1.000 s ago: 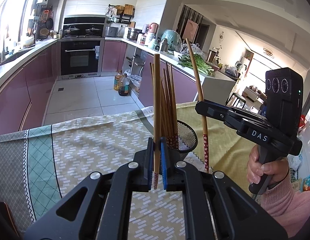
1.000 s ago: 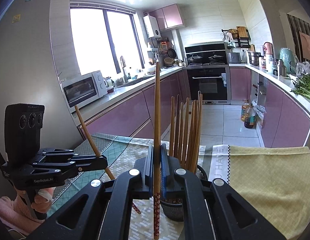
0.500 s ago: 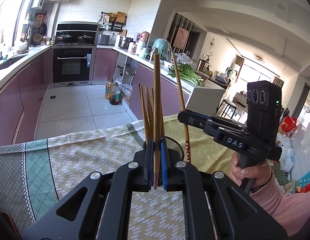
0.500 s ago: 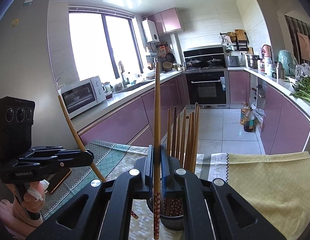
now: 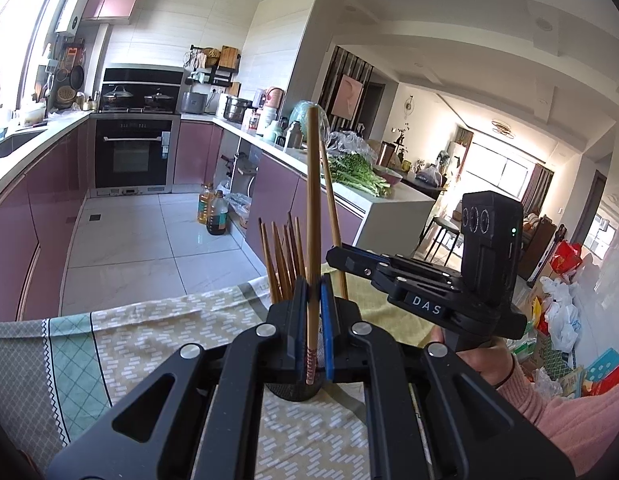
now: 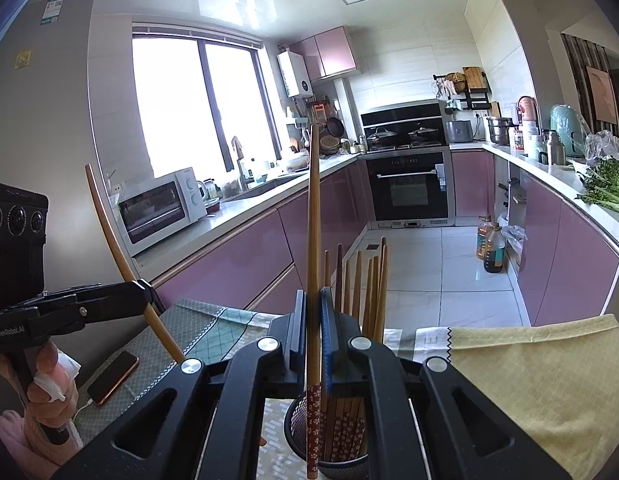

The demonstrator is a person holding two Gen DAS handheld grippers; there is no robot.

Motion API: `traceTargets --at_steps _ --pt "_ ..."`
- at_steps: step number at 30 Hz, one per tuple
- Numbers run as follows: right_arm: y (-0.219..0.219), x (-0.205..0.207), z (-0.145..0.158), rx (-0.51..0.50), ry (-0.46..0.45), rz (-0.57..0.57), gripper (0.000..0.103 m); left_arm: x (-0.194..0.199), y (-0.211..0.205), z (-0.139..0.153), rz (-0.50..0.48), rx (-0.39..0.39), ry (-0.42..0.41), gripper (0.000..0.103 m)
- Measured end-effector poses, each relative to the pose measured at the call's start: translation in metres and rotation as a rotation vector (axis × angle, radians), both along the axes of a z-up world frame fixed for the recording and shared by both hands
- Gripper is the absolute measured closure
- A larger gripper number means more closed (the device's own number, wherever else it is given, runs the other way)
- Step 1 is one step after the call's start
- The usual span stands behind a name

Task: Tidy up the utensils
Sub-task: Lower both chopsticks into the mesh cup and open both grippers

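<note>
Well along, by the look of it: a bunch of chopsticks (image 6: 373, 280) already standing upright in the black mesh holder (image 6: 297, 416), patterned ends down, tips fanned a little. Two more not yet in. One chopstick (image 6: 312, 240) clamped upright in the closed jaws of the right gripper (image 6: 312, 336), its flowered end hanging just above or at the holder's rim; hard to tell whether inside yet. Another chopstick (image 5: 311, 220) pinched likewise in the shut left gripper (image 5: 313, 320), poised over the same holder (image 5: 293, 392). Left to do, probably: lower both in and let go. Holder placed on the tablecloth (image 6: 529, 380) near the table's far edge, by the seam between green and yellow cloth. Phone (image 6: 113, 376) lying at the left edge, well apart.
</note>
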State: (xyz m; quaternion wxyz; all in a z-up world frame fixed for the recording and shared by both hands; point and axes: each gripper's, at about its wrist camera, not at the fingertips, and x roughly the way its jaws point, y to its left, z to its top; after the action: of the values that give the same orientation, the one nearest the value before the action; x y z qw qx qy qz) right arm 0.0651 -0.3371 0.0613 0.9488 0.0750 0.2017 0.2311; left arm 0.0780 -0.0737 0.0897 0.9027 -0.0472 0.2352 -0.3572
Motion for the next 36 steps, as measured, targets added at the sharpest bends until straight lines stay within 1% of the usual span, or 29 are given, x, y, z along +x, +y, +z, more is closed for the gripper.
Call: traceTargets --at_steps 4,13,21,27,36 --pt "0.000 0.003 0.001 0.001 -0.008 -0.009 0.097 0.003 -0.005 0.007 -0.002 -0.005 -0.011 0.096" --pt "0.003 0.011 -0.003 0.003 -0.004 -0.029 0.097 0.012 -0.021 -0.003 -0.007 0.003 0.010 0.096" --pt "0.006 0.016 -0.011 -0.002 0.008 -0.042 0.097 0.018 -0.036 -0.011 -0.013 0.027 0.034 0.096" --pt "0.013 0.017 -0.013 -0.019 0.016 -0.046 0.097 0.020 -0.043 -0.010 -0.010 0.051 0.041 0.096" --pt "0.016 0.018 -0.017 -0.027 0.024 -0.052 0.097 0.020 -0.043 -0.011 -0.009 0.072 0.054 0.096"
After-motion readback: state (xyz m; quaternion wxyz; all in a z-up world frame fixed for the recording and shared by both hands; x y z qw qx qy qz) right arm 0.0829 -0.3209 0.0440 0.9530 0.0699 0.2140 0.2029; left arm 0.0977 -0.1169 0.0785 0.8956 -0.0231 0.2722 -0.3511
